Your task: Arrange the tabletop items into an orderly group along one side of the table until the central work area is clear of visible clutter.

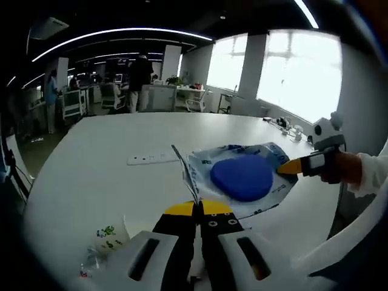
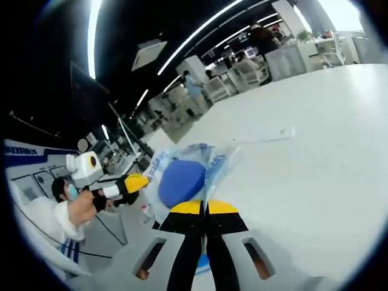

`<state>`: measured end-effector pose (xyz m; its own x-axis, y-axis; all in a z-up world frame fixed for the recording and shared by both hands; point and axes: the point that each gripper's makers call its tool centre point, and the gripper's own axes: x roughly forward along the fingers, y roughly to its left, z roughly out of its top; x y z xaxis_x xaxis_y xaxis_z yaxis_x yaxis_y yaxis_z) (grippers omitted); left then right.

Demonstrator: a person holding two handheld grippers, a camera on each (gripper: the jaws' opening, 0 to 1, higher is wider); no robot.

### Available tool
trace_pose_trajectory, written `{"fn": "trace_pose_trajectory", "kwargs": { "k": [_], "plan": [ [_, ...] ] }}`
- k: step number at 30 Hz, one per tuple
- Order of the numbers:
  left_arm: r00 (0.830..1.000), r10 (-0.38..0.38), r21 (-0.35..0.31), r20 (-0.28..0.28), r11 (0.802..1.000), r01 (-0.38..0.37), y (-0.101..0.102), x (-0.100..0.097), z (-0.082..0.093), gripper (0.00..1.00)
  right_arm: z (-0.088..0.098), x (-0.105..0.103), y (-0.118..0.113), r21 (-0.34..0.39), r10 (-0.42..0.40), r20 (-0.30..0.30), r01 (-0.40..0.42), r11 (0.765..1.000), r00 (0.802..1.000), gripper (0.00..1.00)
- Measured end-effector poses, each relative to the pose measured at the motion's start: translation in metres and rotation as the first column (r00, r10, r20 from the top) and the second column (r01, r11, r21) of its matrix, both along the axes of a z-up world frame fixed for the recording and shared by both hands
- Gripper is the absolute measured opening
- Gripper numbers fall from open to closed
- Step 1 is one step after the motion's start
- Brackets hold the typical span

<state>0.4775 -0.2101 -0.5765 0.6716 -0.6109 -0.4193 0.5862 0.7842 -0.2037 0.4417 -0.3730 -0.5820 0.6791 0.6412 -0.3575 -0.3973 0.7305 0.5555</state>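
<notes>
Plastic bag point(image 1: 242, 176) holding blue round object, lifted above white desk point(image 1: 91, 176); left gripper point(image 1: 198, 209) and right gripper point(image 2: 204, 208) each clamped on opposite bag edges.

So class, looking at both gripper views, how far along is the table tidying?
Little looks done. In hand: both grippers, left and right, are shut on the clear bag with a blue disc, held above the white table. Left: the power strip mid-table and the wrappers at the edge.
</notes>
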Motion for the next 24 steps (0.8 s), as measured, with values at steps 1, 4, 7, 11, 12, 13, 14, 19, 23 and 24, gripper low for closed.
{"fn": "trace_pose_trajectory", "kwargs": {
  "k": [1, 4, 7, 11, 12, 13, 14, 19, 23, 24],
  "plan": [
    [1.000, -0.005, -0.001, 0.011, 1.000, 0.005, -0.001, 0.004, 0.005, 0.00, 0.010, 0.003, -0.001, -0.005, 0.001, 0.020, -0.001, 1.000, 1.000, 0.00],
    [0.997, -0.051, 0.024, 0.065, 0.998, 0.049, -0.015, 0.022, 0.022, 0.00, 0.022, 0.016, -0.009, -0.068, 0.008, 0.069, -0.003, 0.998, 0.998, 0.00],
    [0.995, -0.072, 0.068, 0.075, 0.995, 0.067, -0.024, 0.037, 0.024, 0.00, 0.028, 0.035, -0.018, -0.070, -0.036, 0.065, 0.040, 0.997, 0.997, 0.00],
    [0.992, -0.098, 0.126, 0.083, 0.988, 0.088, -0.023, 0.053, 0.020, 0.00, 0.024, 0.051, -0.016, -0.095, -0.040, 0.048, 0.045, 0.995, 0.998, 0.00],
    [0.993, -0.099, 0.126, 0.069, 0.988, 0.090, -0.022, 0.059, 0.017, 0.00, 0.021, 0.054, -0.015, -0.107, -0.036, 0.037, 0.040, 0.993, 0.999, 0.00],
    [0.994, -0.097, 0.124, 0.053, 0.988, 0.089, -0.021, 0.063, 0.013, 0.00, 0.019, 0.058, -0.015, -0.118, -0.032, 0.035, 0.036, 0.992, 0.999, 0.00],
    [0.995, -0.093, 0.129, 0.041, 0.988, 0.087, -0.021, 0.067, 0.009, 0.00, 0.016, 0.063, -0.013, -0.124, -0.029, 0.031, 0.033, 0.992, 0.999, 0.00],
    [0.997, -0.064, 0.221, -0.046, 0.973, 0.072, -0.017, 0.078, -0.034, 0.00, -0.020, 0.075, -0.010, -0.180, -0.025, -0.041, 0.017, 0.983, 0.999, 0.00],
    [0.994, -0.072, 0.273, -0.083, 0.957, 0.093, -0.016, 0.083, -0.060, 0.00, -0.049, 0.082, -0.006, -0.272, 0.003, -0.062, -0.020, 0.962, 0.998, 0.00],
    [0.993, -0.074, 0.275, -0.089, 0.957, 0.096, -0.015, 0.085, -0.063, 0.00, -0.057, 0.084, -0.005, -0.271, -0.002, -0.084, -0.021, 0.962, 0.996, 0.00]
  ]
}}
